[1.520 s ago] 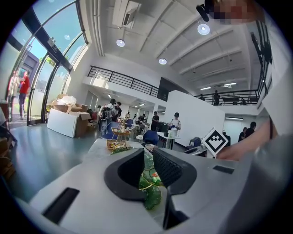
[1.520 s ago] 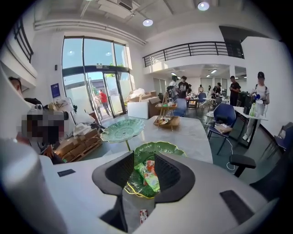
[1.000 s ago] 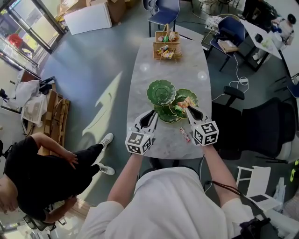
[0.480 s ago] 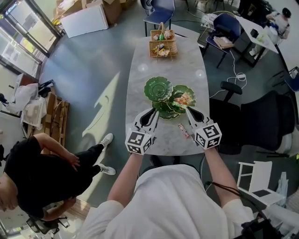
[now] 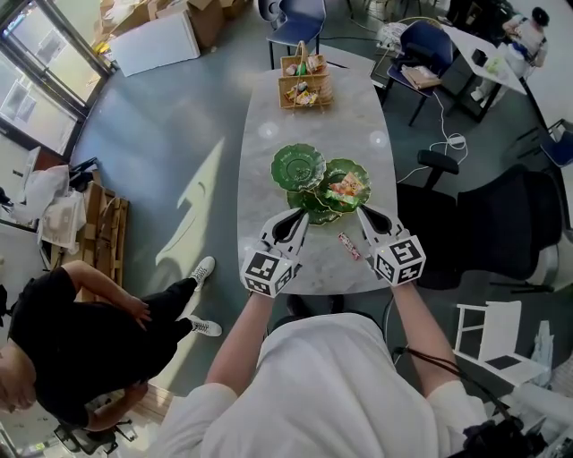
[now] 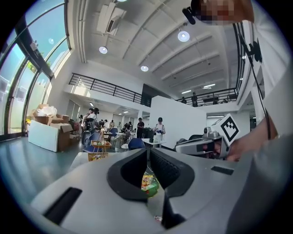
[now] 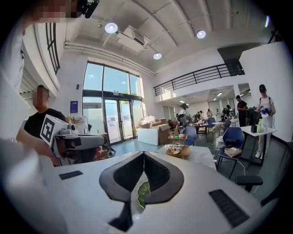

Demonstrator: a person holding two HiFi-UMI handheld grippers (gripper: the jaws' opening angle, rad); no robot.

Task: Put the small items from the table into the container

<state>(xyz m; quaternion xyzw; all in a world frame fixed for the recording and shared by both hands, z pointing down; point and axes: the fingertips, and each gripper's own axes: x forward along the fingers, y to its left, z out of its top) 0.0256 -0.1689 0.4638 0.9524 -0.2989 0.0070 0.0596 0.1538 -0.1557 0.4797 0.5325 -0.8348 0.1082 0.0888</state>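
Note:
Three green leaf-shaped plates (image 5: 298, 166) cluster mid-table. The right one (image 5: 355, 170) holds a colourful snack packet (image 5: 346, 188). A small red wrapped snack (image 5: 349, 246) lies on the marble table (image 5: 269, 259), just left of my right gripper (image 5: 363, 212). That gripper is shut with nothing in it, its tips just short of the plates. My left gripper (image 5: 299, 216) is also shut and empty, pointing at the near plate (image 5: 311, 204). In the left gripper view the jaws (image 6: 148, 151) meet, with the snack packet (image 6: 149, 182) showing below them. The right gripper view shows its tips (image 7: 143, 154) touching.
A wooden basket (image 5: 304, 85) of snacks stands at the table's far end. A black office chair (image 5: 488, 237) is close on the right, a blue chair (image 5: 300, 18) beyond the far end. A person (image 5: 81, 331) sits left of the table.
Both grippers have drawn back from the plates towards me and risen a little. The right gripper's tips were at the right plate's edge by the snack packet and are now clear of it.

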